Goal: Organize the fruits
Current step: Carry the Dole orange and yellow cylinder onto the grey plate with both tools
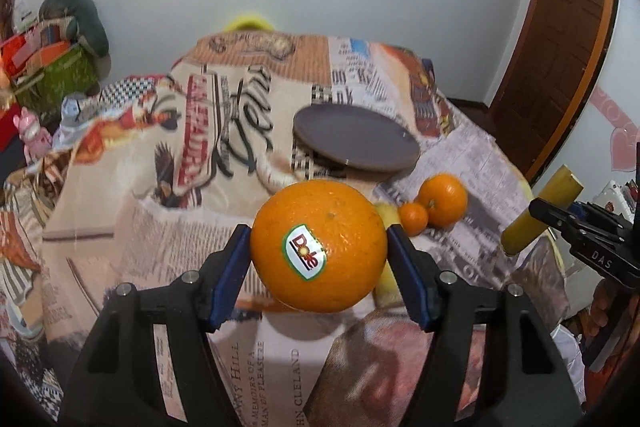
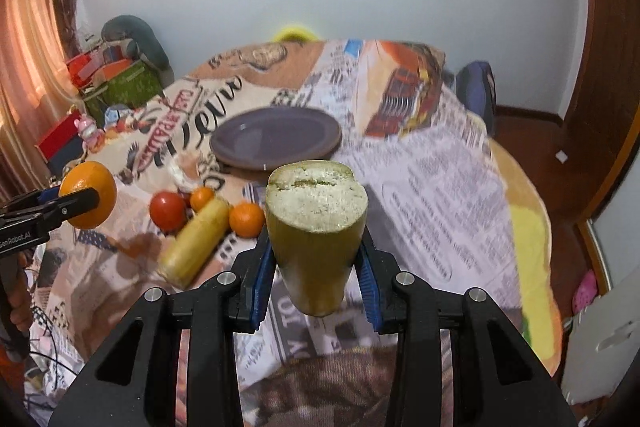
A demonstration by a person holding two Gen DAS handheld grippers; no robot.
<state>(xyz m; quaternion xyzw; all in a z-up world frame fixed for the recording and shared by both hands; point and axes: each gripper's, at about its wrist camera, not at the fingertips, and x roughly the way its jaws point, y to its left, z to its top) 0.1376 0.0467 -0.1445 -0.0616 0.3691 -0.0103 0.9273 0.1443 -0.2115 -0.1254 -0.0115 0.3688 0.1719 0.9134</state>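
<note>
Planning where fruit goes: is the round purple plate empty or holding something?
Empty. The round purple plate shows a bare surface in both wrist views; the loose fruit lies on the tablecloth beside it.

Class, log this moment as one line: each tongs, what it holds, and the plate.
left tongs: shut on orange | right tongs: shut on cut stalk | plate: empty | both lifted off table
</note>
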